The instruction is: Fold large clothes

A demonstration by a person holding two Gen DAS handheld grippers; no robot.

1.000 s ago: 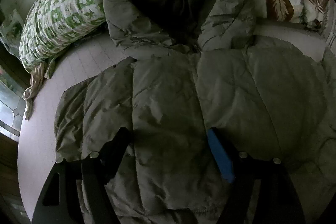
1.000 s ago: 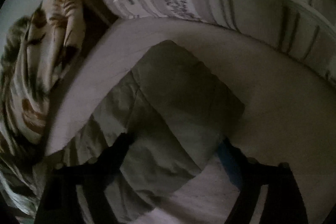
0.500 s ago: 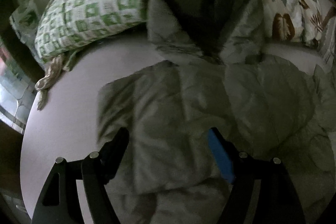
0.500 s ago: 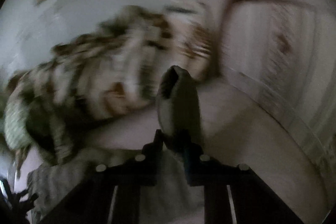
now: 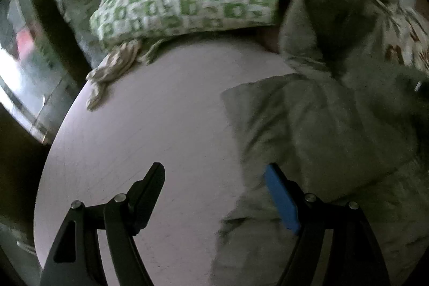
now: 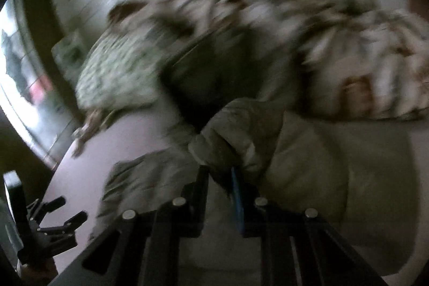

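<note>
An olive puffy jacket (image 5: 321, 130) with a hood (image 5: 329, 18) lies on a pale bed sheet (image 5: 150, 125). My left gripper (image 5: 214, 178) is open and empty, over bare sheet at the jacket's left edge. My right gripper (image 6: 219, 176) is shut on the jacket's sleeve (image 6: 241, 130), holding it lifted over the jacket body (image 6: 335, 168). The left gripper also shows at the lower left of the right wrist view (image 6: 60, 213). The right wrist view is blurred.
A green-and-white checked pillow (image 5: 185, 2) lies at the head of the bed. A leaf-print quilt (image 6: 335, 44) is bunched behind the jacket. A window (image 5: 24, 71) and the bed's edge are at the left.
My left gripper has slid left off the jacket onto bare sheet. My right gripper closed on the sleeve, lifted it and is swinging it leftward over the jacket.
</note>
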